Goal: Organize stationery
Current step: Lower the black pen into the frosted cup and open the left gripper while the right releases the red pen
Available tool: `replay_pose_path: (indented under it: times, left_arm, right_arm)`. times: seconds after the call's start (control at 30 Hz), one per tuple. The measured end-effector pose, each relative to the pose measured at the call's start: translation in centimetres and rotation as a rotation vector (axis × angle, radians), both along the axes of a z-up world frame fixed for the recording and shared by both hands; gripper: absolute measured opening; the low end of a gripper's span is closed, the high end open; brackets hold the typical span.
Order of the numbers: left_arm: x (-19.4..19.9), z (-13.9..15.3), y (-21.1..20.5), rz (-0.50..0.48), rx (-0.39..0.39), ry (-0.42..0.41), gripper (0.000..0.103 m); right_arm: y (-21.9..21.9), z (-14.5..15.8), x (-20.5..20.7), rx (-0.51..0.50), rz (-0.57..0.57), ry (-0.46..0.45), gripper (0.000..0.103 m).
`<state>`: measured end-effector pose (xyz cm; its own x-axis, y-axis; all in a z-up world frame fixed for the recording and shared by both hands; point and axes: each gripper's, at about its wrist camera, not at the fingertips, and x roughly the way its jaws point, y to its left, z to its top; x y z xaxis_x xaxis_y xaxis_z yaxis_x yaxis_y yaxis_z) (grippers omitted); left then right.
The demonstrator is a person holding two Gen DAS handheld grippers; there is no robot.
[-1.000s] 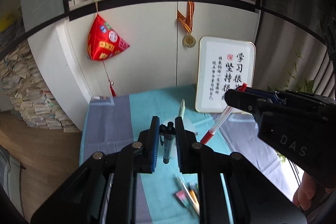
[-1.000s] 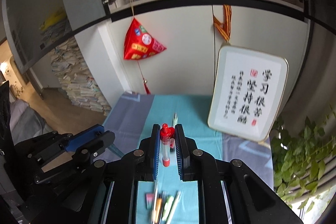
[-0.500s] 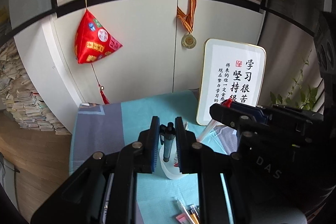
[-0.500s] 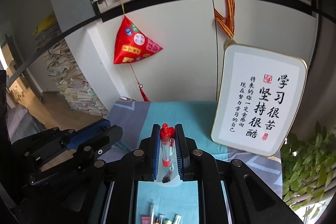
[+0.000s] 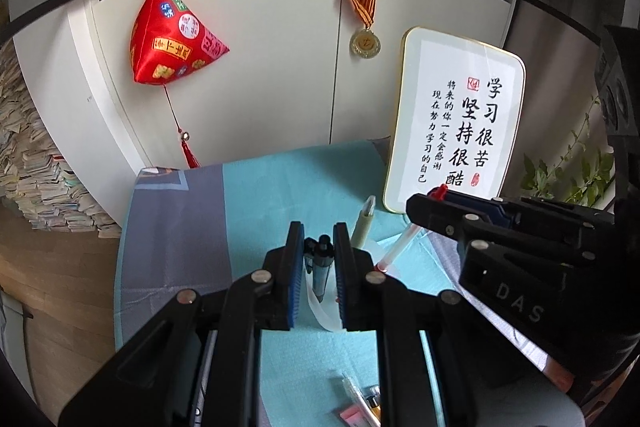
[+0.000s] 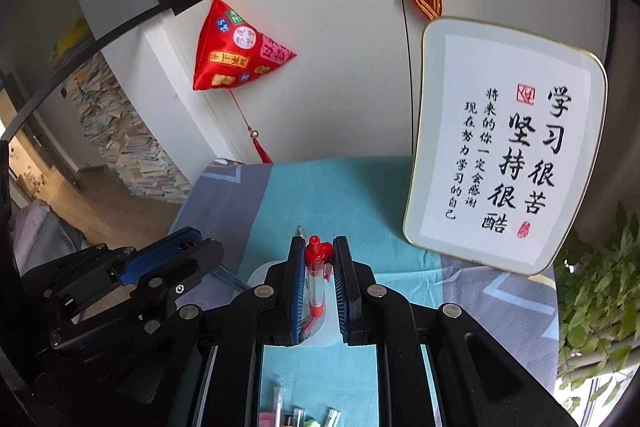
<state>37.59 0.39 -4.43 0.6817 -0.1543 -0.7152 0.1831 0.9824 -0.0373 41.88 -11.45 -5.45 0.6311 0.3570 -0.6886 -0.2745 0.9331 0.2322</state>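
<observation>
My left gripper (image 5: pixel 317 247) is shut on a dark blue-black pen (image 5: pixel 321 267), held upright over a clear pen cup (image 5: pixel 326 311). My right gripper (image 6: pixel 318 247) is shut on a red-capped clear pen (image 6: pixel 315 279), its tip down above the same clear cup (image 6: pixel 324 327). The right gripper also shows at the right of the left wrist view (image 5: pixel 432 203), holding the red pen (image 5: pixel 400 245). A cream pen (image 5: pixel 363 225) stands in the cup. Several loose pens (image 6: pixel 304 415) lie on the cloth near me; they also show in the left wrist view (image 5: pixel 360 403).
The table wears a teal and grey-purple cloth (image 5: pixel 280 187). A framed calligraphy board (image 6: pixel 504 163) leans at the back right. White cabinet doors with a red hanging pouch (image 5: pixel 172 39) and a medal (image 5: pixel 365 43) stand behind. A green plant (image 6: pixel 592 291) is at the right.
Both grippers have moved forward and lower toward the clear cup, each still holding its pen. The right gripper has come closer beside the left one.
</observation>
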Motion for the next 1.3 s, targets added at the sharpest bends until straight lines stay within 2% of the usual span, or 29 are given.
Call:
replay_pose_path:
  times: [0.53,0.9,0.97,1.1,1.3]
  left_arm:
    - [0.3,-2.7,-0.4,0.000,0.000,0.069,0.013]
    - [-0.1,-2.8,-0.5,-0.002,0.019,0.070,0.014]
    - [-0.3,-2.6,-0.5,-0.001,0.022,0.067,0.016]
    - [-0.8,-2.0,-0.3,0.010,0.032,0.044,0.032]
    - [-2.3,-0.6,0.2,0.017,0.033,0.015,0.033]
  right_arm:
    - [-0.1,-1.8,0.5,0.021,0.017,0.049,0.015]
    - [0.1,-2.3,0.1,0.011,0.021,0.065,0.015]
    - [0.2,-2.3,0.0,0.011,0.024,0.065,0.015]
    - [0.1,-1.9,-0.3,0.025,0.028,0.063,0.015]
    - [0.0,-0.8,-1.7,0.010,0.025,0.042,0.015]
